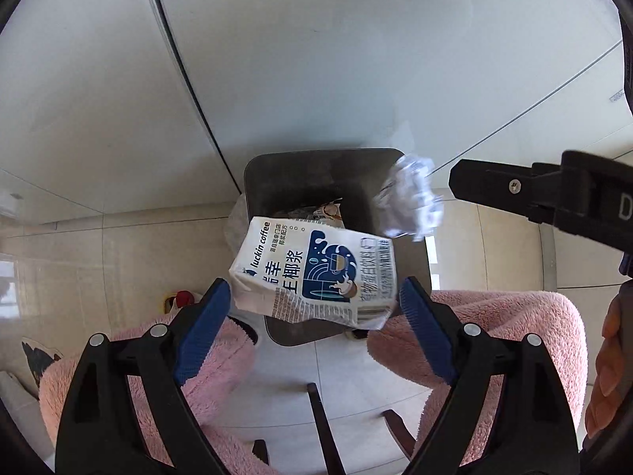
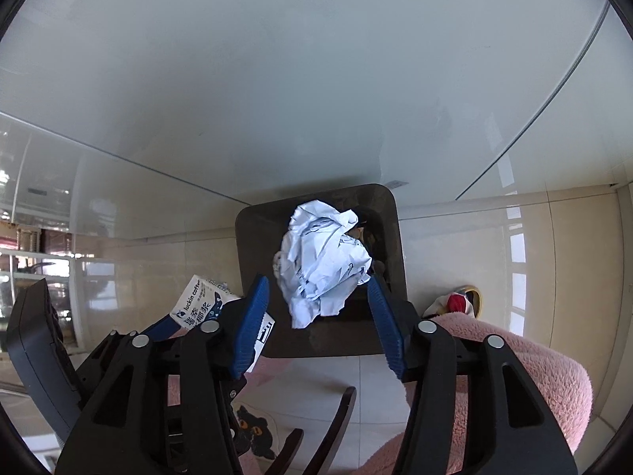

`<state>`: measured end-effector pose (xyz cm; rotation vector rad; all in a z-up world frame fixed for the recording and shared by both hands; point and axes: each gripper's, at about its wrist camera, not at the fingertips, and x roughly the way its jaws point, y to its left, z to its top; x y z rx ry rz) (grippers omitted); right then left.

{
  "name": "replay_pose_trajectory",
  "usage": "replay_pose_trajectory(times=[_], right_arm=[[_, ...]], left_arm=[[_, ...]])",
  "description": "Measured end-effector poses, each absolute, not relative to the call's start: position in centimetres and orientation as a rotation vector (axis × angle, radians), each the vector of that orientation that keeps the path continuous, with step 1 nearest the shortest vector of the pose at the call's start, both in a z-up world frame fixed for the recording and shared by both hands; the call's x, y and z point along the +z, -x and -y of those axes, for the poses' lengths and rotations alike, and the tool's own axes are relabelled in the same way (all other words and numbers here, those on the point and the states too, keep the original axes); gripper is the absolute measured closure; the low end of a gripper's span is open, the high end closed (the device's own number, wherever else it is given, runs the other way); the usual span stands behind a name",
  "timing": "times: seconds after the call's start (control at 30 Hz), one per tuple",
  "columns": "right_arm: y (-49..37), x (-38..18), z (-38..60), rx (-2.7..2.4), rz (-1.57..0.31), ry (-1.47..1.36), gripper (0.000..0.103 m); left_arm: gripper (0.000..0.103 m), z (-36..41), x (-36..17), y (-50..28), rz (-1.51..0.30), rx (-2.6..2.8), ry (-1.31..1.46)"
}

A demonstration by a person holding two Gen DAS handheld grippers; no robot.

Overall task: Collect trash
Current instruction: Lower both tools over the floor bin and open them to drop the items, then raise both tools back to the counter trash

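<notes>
- Cardboard first: the white and blue milk carton (image 1: 314, 273) hangs tilted between the spread blue pads of the left hand-held gripper (image 1: 314, 301), touching neither that I can see, so it reads as released and dropping toward the dark bin (image 1: 261, 182) below; it lies long side across, so it could catch the near rim and tip onto the floor (image 1: 356, 376)
- The crumpled paper ball (image 2: 322, 261) sits likewise between the parted pads of the right hand-held gripper (image 2: 318, 308), apparently let go above the bin's opening; from the left wrist view it appears over the bin's right rim, so a light ball may land outside
- Both hand-held grippers are near each other, and the pink fleece sleeves (image 1: 494, 336) crowd the bin's near side, where either piece could snag
</notes>
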<state>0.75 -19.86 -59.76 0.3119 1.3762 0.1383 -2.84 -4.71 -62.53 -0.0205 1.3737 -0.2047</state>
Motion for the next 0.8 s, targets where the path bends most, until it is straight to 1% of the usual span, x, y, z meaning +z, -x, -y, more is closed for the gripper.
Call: replay_pose_trajectory(times=[0.03, 0.1, 0.17, 0.33, 0.47, 0.63, 0.8], right_arm=[[-0.8, -59.7, 20.0, 0.133, -1.373, -0.318, 0.028], [-0.9, -59.6, 20.1, 0.126, -1.370, -0.330, 0.027], [-0.9, -59.5, 20.1, 0.116, -1.370, -0.331, 0.022], [-0.4, -58.5, 20.5, 0.102, -1.358, -0.337, 0.022], [-0.1, -57.1, 21.0, 0.096, -1.336, -0.337, 0.022], [0.5, -54.1, 21.4, 0.102, -1.282, -0.332, 0.022], [1.4, -49.7, 21.8, 0.113, -1.198, -0.341, 0.020]], left_arm=[[0.015, 4.6, -62.6, 2.9, -1.372, -0.199, 0.022], [0.008, 4.4, -62.6, 2.9, -1.372, -0.190, 0.022], [0.008, 4.4, -62.5, 3.1, -1.375, -0.190, 0.023], [0.008, 3.9, -61.6, 3.4, -1.362, -0.183, 0.027], [0.008, 3.4, -59.7, 3.7, -1.335, -0.181, 0.041], [0.008, 2.2, -56.0, 4.2, -1.266, -0.174, 0.058], [0.008, 1.3, -51.6, 4.6, -1.186, -0.180, 0.071]])
